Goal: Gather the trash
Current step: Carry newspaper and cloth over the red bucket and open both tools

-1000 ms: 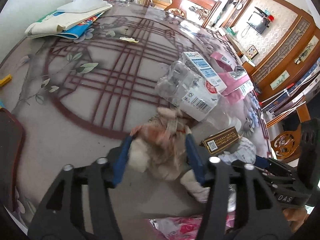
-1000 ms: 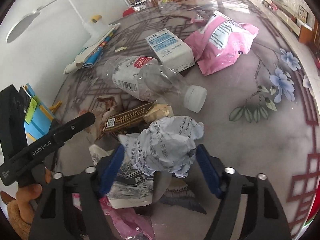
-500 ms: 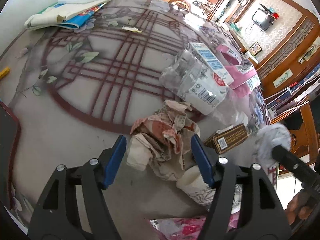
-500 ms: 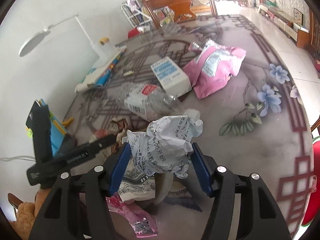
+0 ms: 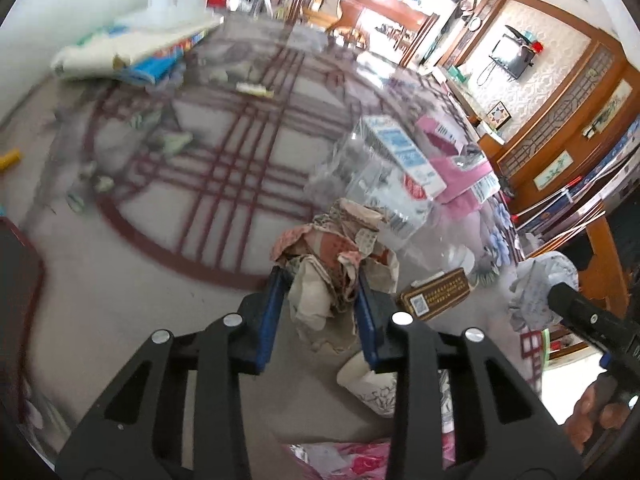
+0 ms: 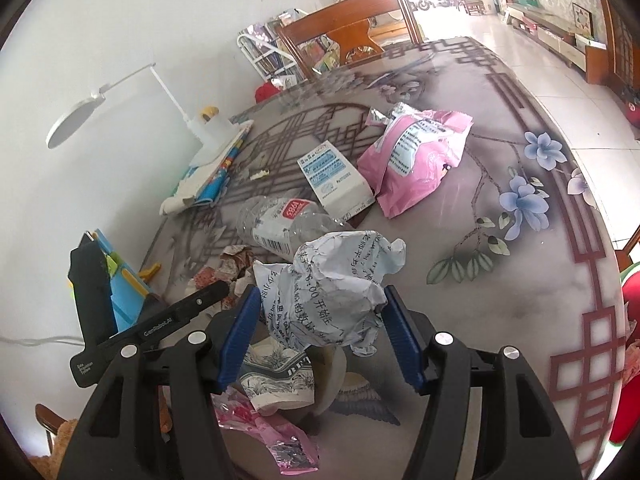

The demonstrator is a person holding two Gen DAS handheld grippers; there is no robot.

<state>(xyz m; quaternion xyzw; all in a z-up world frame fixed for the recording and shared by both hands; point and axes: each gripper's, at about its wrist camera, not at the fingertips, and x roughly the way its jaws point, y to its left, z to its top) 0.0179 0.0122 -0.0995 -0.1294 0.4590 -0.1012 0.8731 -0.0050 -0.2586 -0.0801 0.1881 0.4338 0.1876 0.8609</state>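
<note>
Left tongs (image 5: 320,292) are clamped on a crumpled brown-and-red wrapper (image 5: 340,256), seen clearly only in the left view; in the right view it is mostly hidden. Right tongs (image 6: 320,316) are closed on a wrinkled ball of printed white paper (image 6: 332,280), held above the table (image 6: 520,300). Just beyond the paper ball lies a clear plastic bottle (image 6: 280,220); past that, a white-blue carton (image 6: 334,178) touches a glossy pink bag (image 6: 416,160). A toppled paper cup (image 6: 280,380) lies under the ball, contents not discernible.

Left gripper (image 5: 320,304): black angular arms, blue finger pads (image 5: 270,316), silver round screws. Right gripper (image 6: 322,334): same build. White "GenRobot.AI" lettering on black body, lower left of the right view. Bare skin lower right, left view.
</note>
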